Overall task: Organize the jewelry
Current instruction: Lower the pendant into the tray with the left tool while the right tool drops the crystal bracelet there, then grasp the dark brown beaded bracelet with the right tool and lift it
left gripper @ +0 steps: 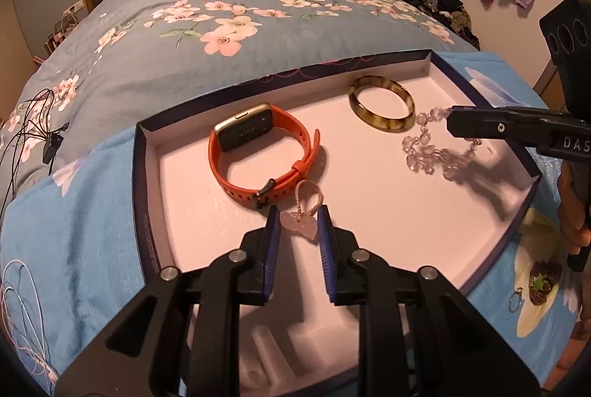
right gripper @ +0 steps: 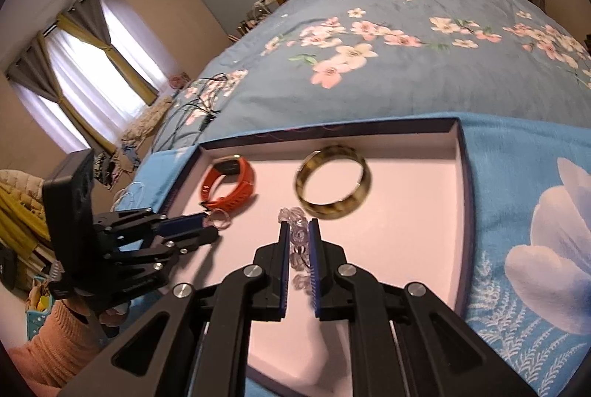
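A shallow dark-rimmed box (left gripper: 147, 153) with a white floor lies on the bed. In it lie an orange smartwatch (left gripper: 258, 160), a mottled brown bangle (left gripper: 380, 108) and a pink stone pendant (left gripper: 300, 225) on a cord loop. My left gripper (left gripper: 298, 214) is shut on the pendant, low over the box floor. My right gripper (right gripper: 298, 225) is shut on a clear crystal bead bracelet (right gripper: 297, 238), which hangs above the box beside the bangle (right gripper: 332, 188). The bracelet (left gripper: 432, 153) dangles from the right gripper (left gripper: 452, 121) in the left wrist view. The left gripper (right gripper: 207, 225) shows at the left.
The box sits on a light blue floral cloth (left gripper: 74, 219) over a flowered quilt (left gripper: 221, 27). A ring (left gripper: 515, 297) and a dark beaded piece (left gripper: 543, 280) lie on the cloth right of the box. Black cables (left gripper: 33, 134) lie at the left.
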`<state>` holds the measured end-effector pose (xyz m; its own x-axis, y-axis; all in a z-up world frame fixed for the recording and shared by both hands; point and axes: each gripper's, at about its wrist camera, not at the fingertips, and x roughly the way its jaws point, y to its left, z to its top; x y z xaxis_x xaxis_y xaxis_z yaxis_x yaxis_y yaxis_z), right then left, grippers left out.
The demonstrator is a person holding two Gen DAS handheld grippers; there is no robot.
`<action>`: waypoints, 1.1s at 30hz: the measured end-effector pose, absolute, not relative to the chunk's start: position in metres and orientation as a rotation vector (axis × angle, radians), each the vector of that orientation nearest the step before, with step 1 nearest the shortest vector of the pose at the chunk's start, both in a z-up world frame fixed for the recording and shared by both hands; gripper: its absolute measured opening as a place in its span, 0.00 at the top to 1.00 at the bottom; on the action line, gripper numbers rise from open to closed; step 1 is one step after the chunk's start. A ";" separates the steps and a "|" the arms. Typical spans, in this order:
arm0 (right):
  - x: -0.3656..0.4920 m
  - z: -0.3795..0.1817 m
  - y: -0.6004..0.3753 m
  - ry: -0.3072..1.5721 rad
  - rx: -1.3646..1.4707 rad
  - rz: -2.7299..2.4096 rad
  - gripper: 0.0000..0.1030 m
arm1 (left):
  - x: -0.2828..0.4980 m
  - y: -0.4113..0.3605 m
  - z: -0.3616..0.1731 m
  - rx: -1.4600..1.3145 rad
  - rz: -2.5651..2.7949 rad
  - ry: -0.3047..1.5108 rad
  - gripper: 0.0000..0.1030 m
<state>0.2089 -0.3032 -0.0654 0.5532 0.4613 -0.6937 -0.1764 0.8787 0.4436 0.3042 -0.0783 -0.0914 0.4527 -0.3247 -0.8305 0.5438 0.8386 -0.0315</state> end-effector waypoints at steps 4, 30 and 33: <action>0.213 -0.070 -0.304 0.924 0.331 0.360 0.90 | 0.312 -0.082 -0.091 0.257 -0.549 0.965 0.80; 0.104 -0.028 -0.334 0.805 0.188 0.306 0.61 | 0.205 -0.027 -0.037 0.138 -0.527 0.729 0.35; 0.078 -0.031 -0.338 0.821 0.173 0.311 0.61 | 0.190 -0.020 -0.039 0.132 -0.516 0.725 0.35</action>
